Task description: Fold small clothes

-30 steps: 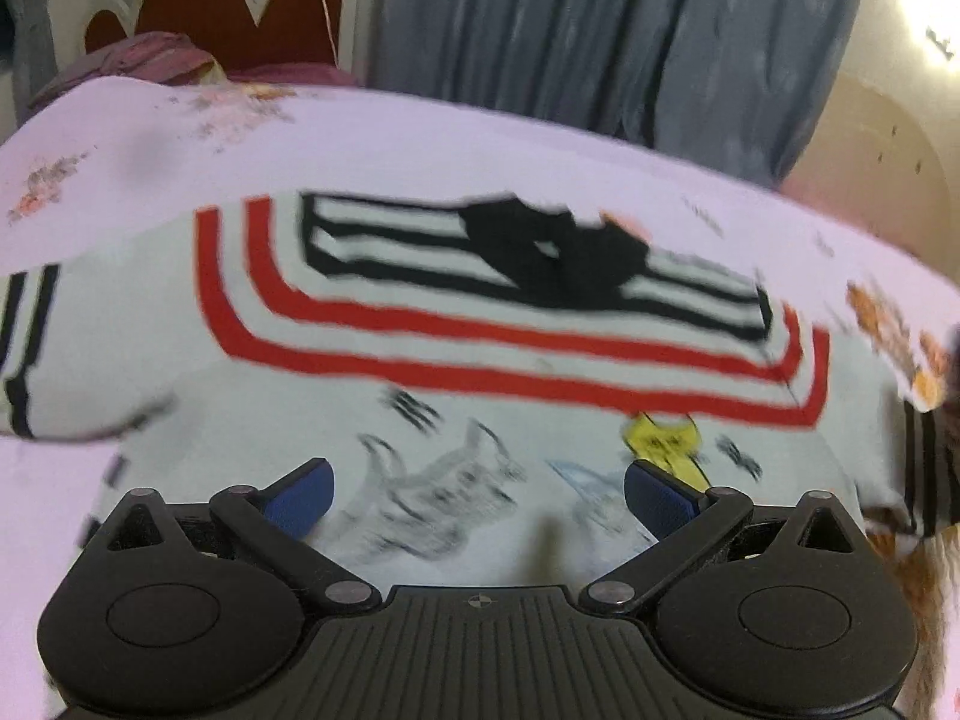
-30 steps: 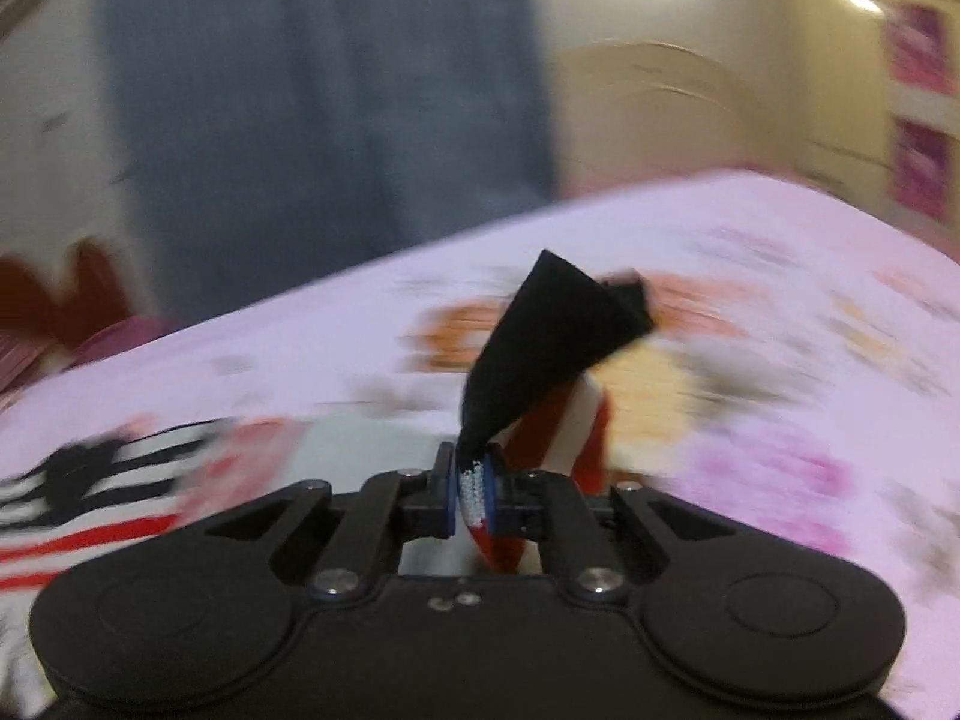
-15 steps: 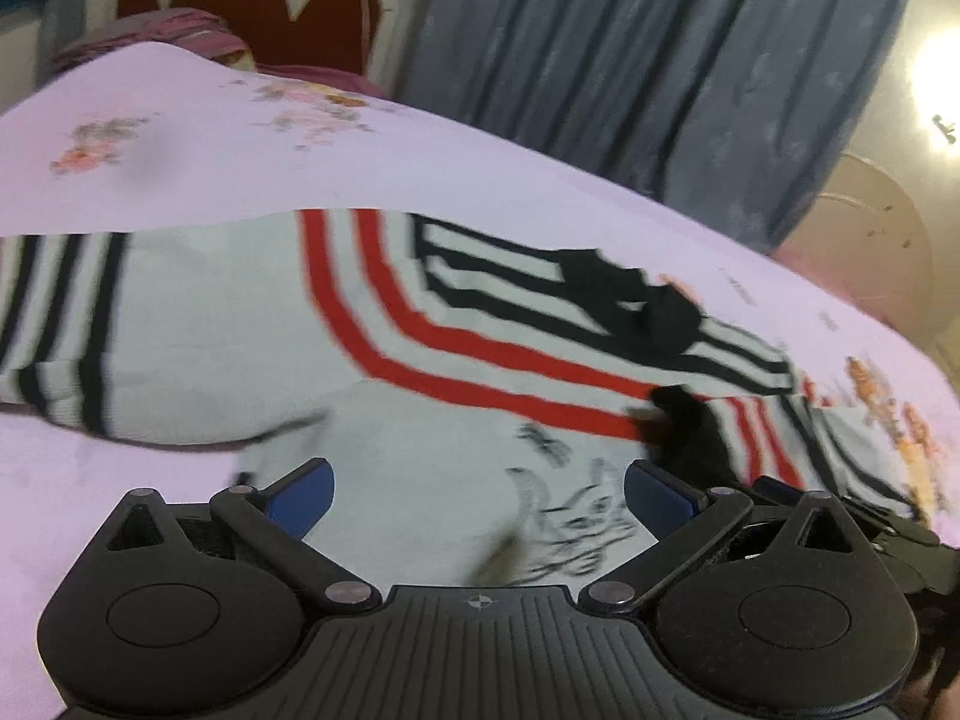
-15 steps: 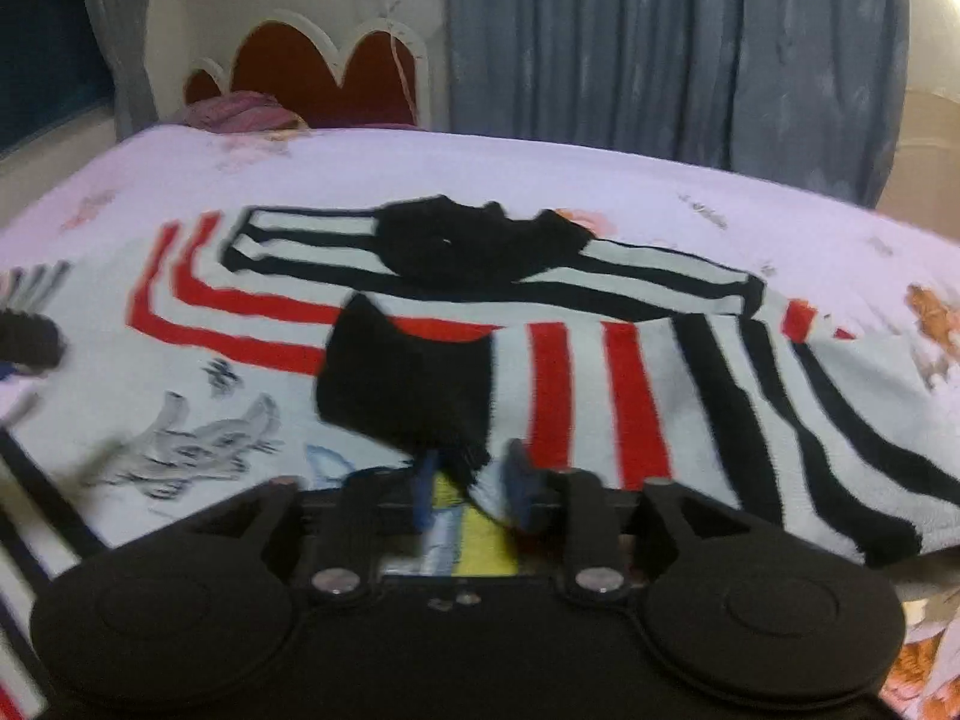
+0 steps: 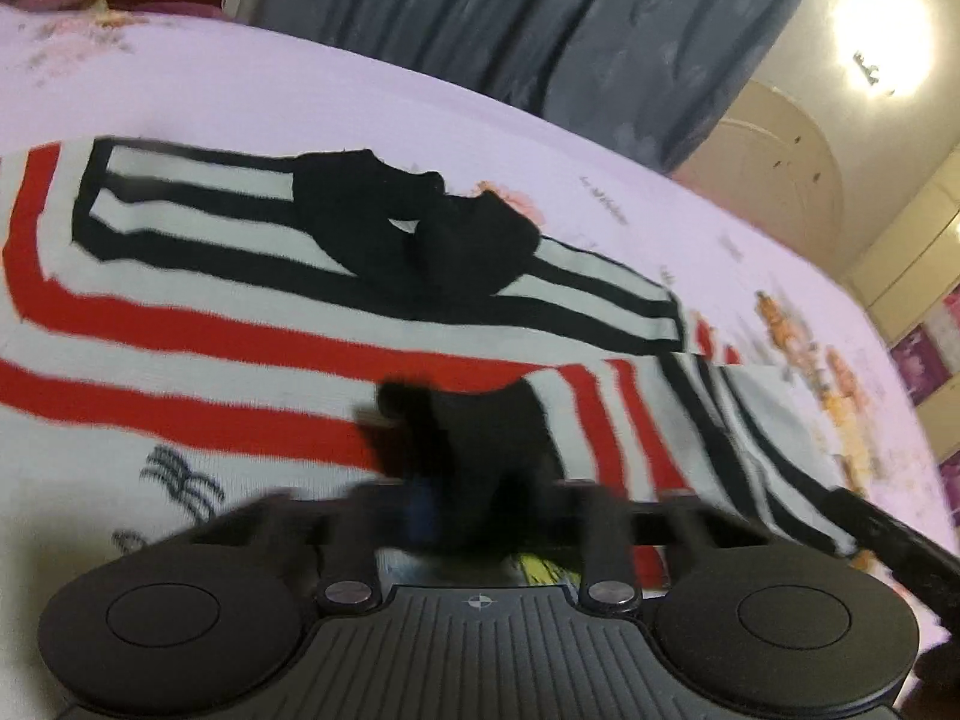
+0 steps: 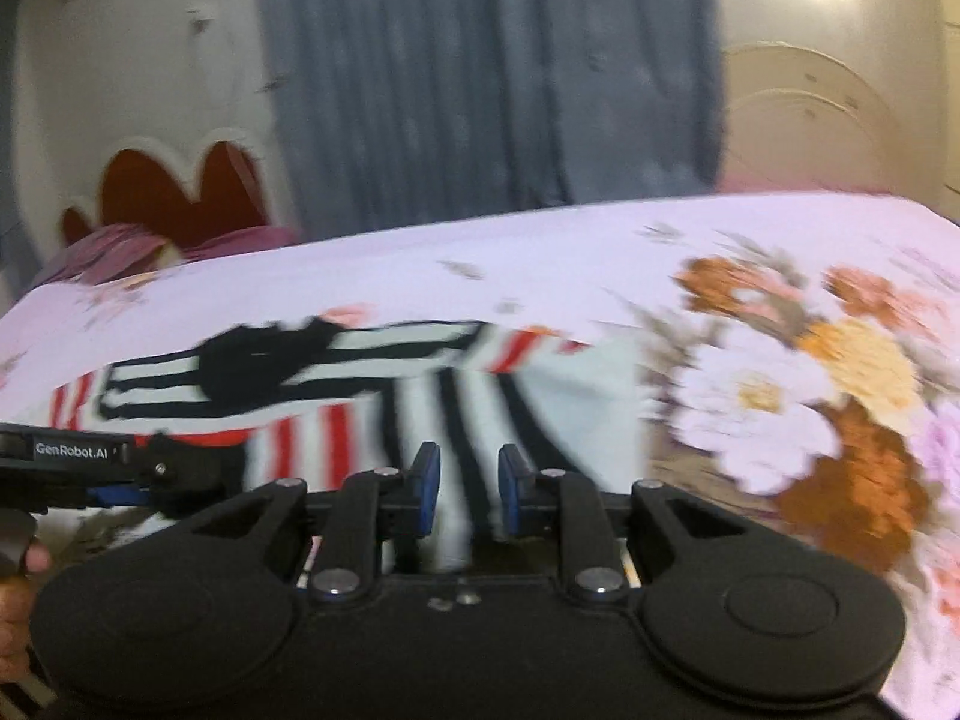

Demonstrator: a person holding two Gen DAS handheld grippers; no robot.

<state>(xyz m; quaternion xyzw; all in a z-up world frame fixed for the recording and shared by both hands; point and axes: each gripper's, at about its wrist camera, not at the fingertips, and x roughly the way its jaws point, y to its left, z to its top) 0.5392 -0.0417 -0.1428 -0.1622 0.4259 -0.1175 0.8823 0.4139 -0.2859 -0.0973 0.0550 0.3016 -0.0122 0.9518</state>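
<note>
The sweater (image 5: 240, 354) lies flat on the bed (image 5: 360, 96), its folded sleeve (image 5: 648, 420) at 3 o'clock. The left gripper (image 5: 462, 510) is closed on the black cuff (image 5: 492, 438); the right gripper (image 6: 468, 492) is closing, narrow, with striped cloth between its fingers. Lay the cuff flat before letting go, I think.

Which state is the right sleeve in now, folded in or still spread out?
Folded in. The striped sleeve lies across the sweater front, black cuff over the red chest stripes.
</note>
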